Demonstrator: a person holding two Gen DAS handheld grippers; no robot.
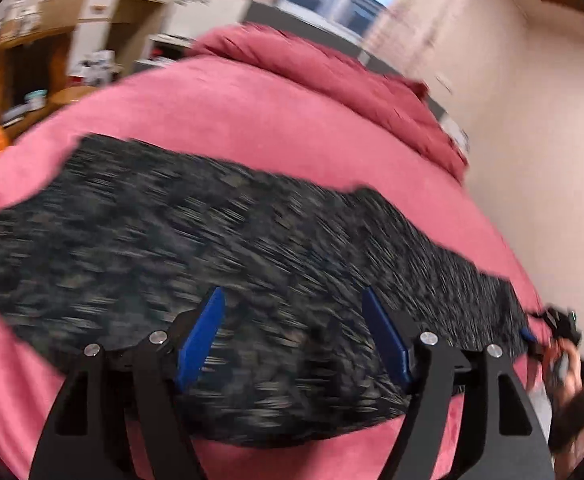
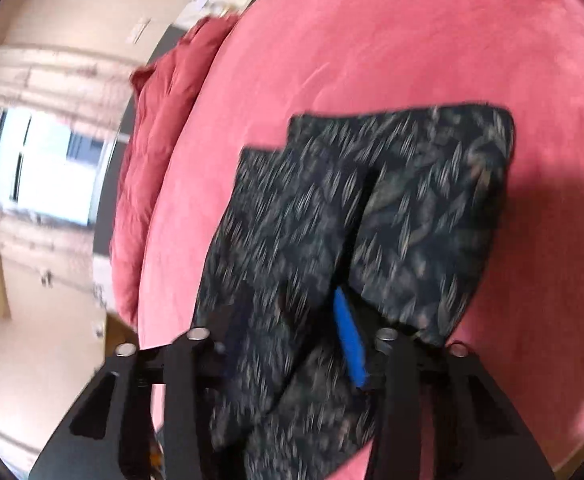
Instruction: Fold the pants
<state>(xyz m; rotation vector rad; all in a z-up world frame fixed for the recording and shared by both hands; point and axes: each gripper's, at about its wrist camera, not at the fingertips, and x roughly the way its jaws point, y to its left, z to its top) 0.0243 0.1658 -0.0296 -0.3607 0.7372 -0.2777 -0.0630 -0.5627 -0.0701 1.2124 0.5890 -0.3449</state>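
Pants (image 1: 211, 248) flat on bed (image 1: 251, 120); L gripper (image 1: 292, 336) angled down, jaws apart; R gripper (image 2: 292, 332) angled down w/ cloth between jaws, grip unclear.

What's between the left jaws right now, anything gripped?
Left wrist view: the left gripper stands open above the dark patterned pants lying flat on the pink bedcover. Only that fabric shows in the gap; the pads aren't pressing on it.
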